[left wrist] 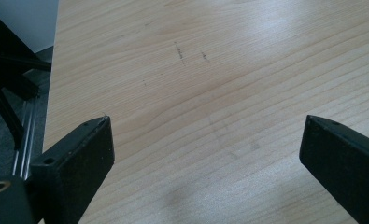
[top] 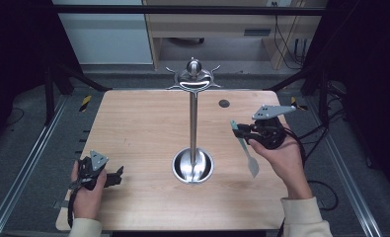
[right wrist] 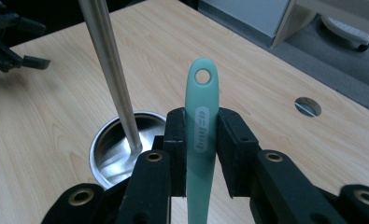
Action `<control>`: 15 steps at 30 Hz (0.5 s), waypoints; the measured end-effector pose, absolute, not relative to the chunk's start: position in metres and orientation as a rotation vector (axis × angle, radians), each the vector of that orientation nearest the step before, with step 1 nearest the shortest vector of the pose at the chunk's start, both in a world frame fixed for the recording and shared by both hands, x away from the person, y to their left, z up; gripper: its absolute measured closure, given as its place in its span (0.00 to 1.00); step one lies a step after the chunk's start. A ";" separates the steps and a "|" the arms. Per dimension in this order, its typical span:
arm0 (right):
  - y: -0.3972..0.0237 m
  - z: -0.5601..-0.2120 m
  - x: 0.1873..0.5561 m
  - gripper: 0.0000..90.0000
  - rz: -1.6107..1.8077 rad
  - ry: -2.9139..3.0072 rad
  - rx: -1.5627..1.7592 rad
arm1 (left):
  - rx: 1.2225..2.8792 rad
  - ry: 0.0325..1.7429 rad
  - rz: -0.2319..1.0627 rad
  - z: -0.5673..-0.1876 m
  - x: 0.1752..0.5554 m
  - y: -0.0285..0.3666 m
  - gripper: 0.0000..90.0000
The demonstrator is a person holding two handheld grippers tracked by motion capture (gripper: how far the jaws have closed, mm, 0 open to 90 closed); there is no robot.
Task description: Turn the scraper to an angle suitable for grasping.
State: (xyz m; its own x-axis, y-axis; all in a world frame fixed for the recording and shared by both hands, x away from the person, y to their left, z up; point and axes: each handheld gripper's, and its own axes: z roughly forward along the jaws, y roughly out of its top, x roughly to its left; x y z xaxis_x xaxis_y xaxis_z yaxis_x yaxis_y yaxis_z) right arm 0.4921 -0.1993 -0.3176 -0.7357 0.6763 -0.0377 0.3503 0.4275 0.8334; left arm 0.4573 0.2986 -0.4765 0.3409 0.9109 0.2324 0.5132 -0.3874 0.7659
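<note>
A tall steel stand [top: 193,123] rises from a round bowl-like base [top: 193,166] at the table's middle, with curved hooks [top: 193,78] at its top. My right gripper [top: 239,129], held above the table to the right of the stand, is shut on the teal handle of a flat utensil [top: 247,153] whose pale blade hangs down towards the person. In the right gripper view the handle [right wrist: 202,88] with its hanging hole stands up between the pads of that gripper [right wrist: 202,122], beside the pole [right wrist: 109,70]. My left gripper [top: 117,175] rests at the near left, open [left wrist: 205,135] over bare wood.
The wooden table [top: 143,128] has a small round hole [top: 224,103] at its back right. Black frame bars and cables surround the table. The left hand's gripper [right wrist: 9,46] lies far across the table in the right gripper view.
</note>
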 end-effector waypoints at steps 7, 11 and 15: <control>-0.200 -0.312 0.488 0.83 1.275 2.270 0.867 | 2.024 1.241 0.888 -0.476 0.457 0.299 0.03; -0.200 -0.306 0.483 0.83 1.305 2.244 0.847 | 2.020 1.240 0.888 -0.476 0.457 0.299 0.03; -0.199 -0.301 0.480 0.83 1.329 2.218 0.831 | 2.020 1.242 0.886 -0.476 0.457 0.299 0.03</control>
